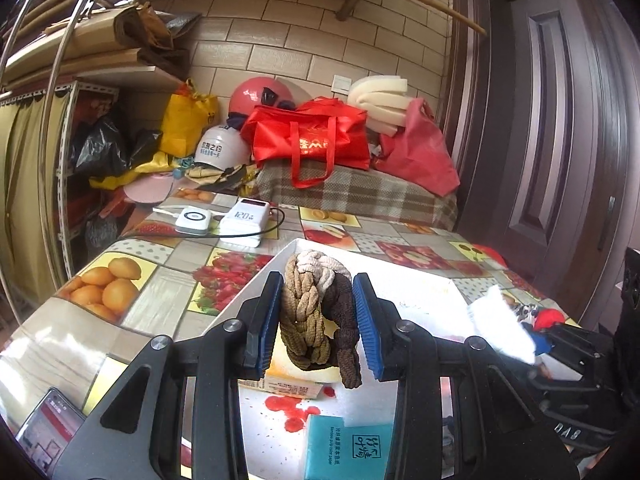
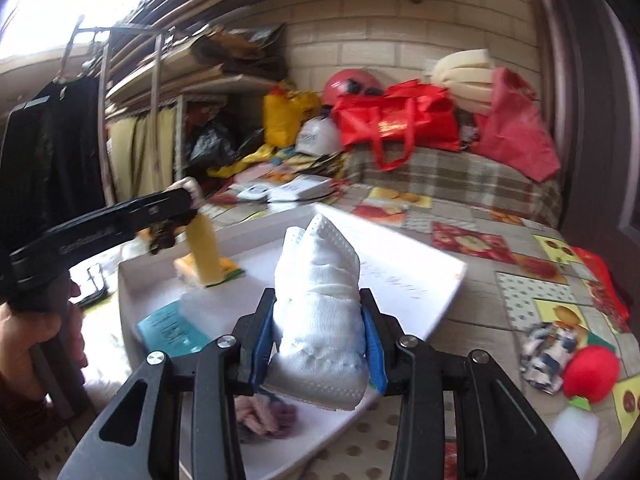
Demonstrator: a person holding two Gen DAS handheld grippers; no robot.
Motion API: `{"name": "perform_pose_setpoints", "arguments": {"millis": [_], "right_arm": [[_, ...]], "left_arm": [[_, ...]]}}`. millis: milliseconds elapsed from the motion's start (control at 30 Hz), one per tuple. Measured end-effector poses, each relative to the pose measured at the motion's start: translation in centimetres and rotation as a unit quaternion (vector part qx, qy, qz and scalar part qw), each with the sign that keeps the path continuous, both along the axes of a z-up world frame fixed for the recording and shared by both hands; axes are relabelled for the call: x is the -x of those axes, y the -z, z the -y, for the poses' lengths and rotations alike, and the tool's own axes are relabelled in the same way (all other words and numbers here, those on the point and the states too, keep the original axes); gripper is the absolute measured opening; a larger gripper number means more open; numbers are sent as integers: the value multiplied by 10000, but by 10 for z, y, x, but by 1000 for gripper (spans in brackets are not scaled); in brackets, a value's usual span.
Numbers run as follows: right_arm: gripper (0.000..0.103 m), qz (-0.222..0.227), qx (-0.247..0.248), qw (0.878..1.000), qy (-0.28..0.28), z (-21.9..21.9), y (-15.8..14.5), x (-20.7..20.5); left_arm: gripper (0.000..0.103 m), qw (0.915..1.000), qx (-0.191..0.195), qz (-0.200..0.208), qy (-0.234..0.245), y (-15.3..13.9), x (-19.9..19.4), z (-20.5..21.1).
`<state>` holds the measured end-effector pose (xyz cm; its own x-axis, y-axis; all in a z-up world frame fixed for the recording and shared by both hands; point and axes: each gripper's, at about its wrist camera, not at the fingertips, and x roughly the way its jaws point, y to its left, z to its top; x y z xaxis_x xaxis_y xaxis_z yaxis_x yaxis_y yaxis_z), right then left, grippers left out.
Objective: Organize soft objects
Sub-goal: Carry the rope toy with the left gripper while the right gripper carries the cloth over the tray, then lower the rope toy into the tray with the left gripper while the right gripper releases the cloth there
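Braided rope in tan, cream and brown hangs clamped in the left gripper above the white tray — its loose tail could snag the tray's contents. Beside it, the right gripper squeezes a white folded cloth over the tray's near edge — released early, it may drop onto the worktop.

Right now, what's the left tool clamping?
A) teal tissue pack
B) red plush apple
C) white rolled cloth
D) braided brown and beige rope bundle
D: the left tool is shut on the braided brown and beige rope bundle above the white tray; the white rolled cloth sits in the right tool.
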<state>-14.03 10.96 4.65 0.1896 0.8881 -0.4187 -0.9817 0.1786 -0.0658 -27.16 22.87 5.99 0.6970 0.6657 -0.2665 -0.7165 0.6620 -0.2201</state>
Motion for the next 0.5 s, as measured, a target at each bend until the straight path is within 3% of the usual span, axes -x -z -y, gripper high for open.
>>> {"name": "perform_pose_setpoints", "arguments": {"millis": [100, 200, 333, 500], "right_arm": [[39, -147, 556, 9973, -449, -20, 10, 1], [39, -379, 1041, 9924, -543, -38, 21, -8], [39, -101, 1063, 9942, -131, -52, 20, -25], [39, -238, 861, 9956, 281, -54, 15, -42]], "left_arm": [[35, 9998, -87, -152, 103, 0, -8, 2], [35, 9994, -137, -265, 184, 0, -15, 1], [35, 9983, -204, -456, 308, 0, -29, -1], [35, 9974, -322, -555, 336, 0, -40, -1]]}}
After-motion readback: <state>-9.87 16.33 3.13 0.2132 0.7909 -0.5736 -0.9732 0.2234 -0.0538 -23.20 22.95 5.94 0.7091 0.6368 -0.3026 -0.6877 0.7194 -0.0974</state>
